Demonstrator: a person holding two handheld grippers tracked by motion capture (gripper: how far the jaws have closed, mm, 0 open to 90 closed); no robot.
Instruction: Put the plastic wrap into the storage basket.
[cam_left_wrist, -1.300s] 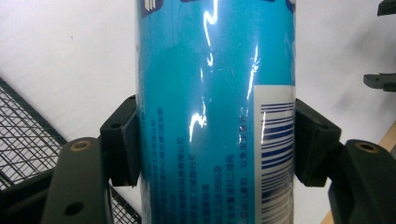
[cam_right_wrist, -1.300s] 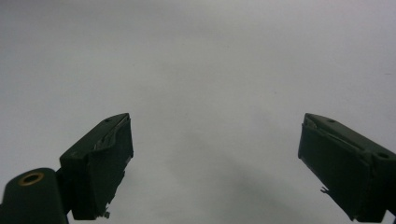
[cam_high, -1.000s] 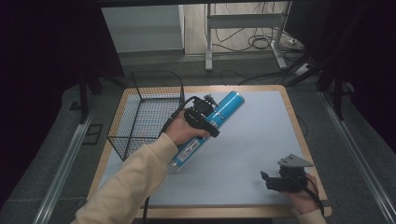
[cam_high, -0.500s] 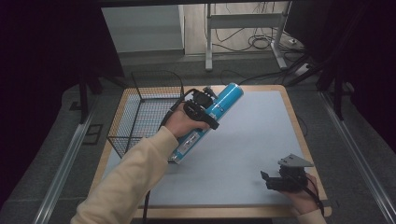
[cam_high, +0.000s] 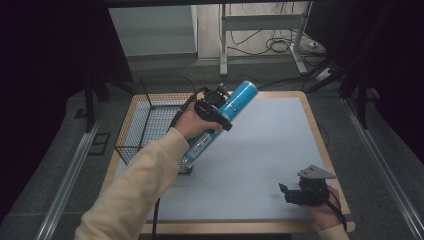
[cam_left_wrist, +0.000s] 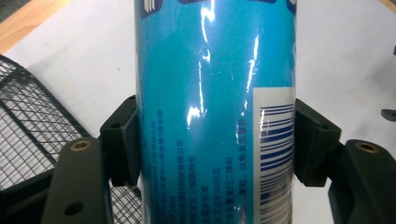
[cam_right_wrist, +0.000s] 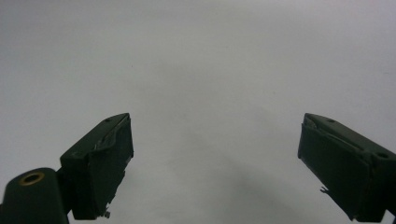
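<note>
A long blue cylindrical can (cam_high: 235, 104) with white print and a barcode is held tilted above the table, its top end pointing up and away. My left gripper (cam_high: 212, 107) is shut on its middle; in the left gripper view both pads press the blue can (cam_left_wrist: 212, 116) from either side, with the left gripper (cam_left_wrist: 217, 140) around it. The can's lower end hangs near the front right corner of the wire basket (cam_high: 150, 125). My right gripper (cam_high: 292, 194) rests low at the table's front right, jaws wide apart; in the right gripper view the right gripper (cam_right_wrist: 215, 158) holds nothing over bare grey surface.
The black wire basket stands on the table's left side. The table top (cam_high: 265, 150) is a pale grey mat with a wooden border. A metal frame and cables (cam_high: 280, 45) lie on the floor beyond the far edge.
My left hand has lifted the blue can and carried it left towards the basket, tilting it steeper. The right gripper has stayed put.
</note>
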